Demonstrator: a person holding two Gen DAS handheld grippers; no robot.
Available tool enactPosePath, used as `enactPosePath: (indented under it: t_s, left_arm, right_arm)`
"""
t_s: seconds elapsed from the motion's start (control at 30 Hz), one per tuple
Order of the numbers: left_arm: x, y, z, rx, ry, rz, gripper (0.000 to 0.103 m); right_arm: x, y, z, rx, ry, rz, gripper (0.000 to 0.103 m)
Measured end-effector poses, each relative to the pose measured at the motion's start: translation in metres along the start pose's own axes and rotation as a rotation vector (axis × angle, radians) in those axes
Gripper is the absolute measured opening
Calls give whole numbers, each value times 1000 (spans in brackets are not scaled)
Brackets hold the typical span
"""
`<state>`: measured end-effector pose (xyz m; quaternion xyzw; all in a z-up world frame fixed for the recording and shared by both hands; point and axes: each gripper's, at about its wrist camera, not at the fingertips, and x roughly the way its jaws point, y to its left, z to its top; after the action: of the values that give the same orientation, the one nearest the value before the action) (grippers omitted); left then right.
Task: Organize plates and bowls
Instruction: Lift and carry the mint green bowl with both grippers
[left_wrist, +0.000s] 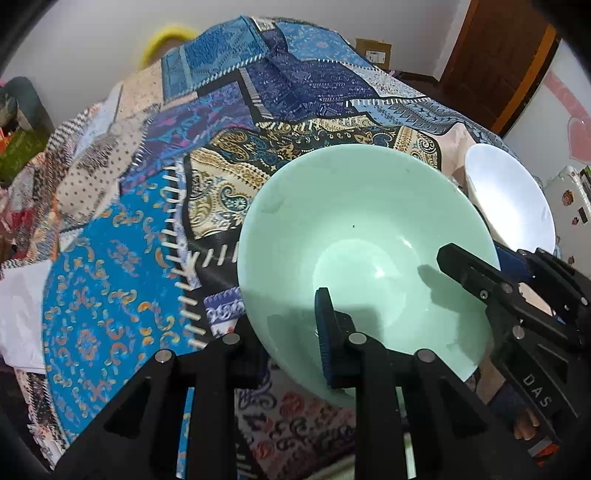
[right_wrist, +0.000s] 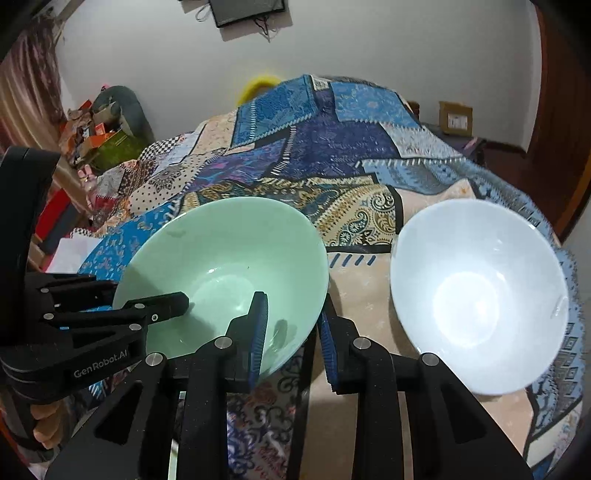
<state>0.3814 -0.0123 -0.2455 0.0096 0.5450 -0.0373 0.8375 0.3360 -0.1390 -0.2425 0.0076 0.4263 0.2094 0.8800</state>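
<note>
A pale green bowl (left_wrist: 354, 236) sits on the patterned cloth and also shows in the right wrist view (right_wrist: 221, 254). My left gripper (left_wrist: 284, 343) straddles its near rim, one pad inside and one outside, jaws open. My right gripper (right_wrist: 291, 339) straddles the bowl's right rim the same way, a gap showing between pad and wall. The right gripper's finger (left_wrist: 469, 273) reaches over the rim in the left wrist view. A white bowl (right_wrist: 476, 291) stands to the right of the green one, apart from it, and shows in the left wrist view (left_wrist: 509, 199).
A patchwork cloth (right_wrist: 332, 147) in blue, cream and black covers the raised surface and falls away at its edges. Boxes and clutter (right_wrist: 96, 136) lie at the far left by the wall. A cardboard box (right_wrist: 455, 117) sits at the far right.
</note>
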Motion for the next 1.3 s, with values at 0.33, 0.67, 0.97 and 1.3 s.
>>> enactPosePath:
  t_s: [0.33, 0.67, 0.97, 1.3]
  left_arm:
    - [-48, -7, -21, 0, -62, -2, 22]
    - [-110, -5, -48, -19, -125, -4, 22]
    - [-158, 2, -80, -47, -166, 4, 22]
    - [-203, 21, -123, -97, -203, 31, 22]
  right_arm:
    - [-37, 12, -4, -3, -38, 20, 25]
    - [-78, 34, -8, -23, -92, 47, 25]
    - [-106, 55, -16, -49, -127, 77, 25]
    - [-128, 91, -28, -98, -151, 118, 22]
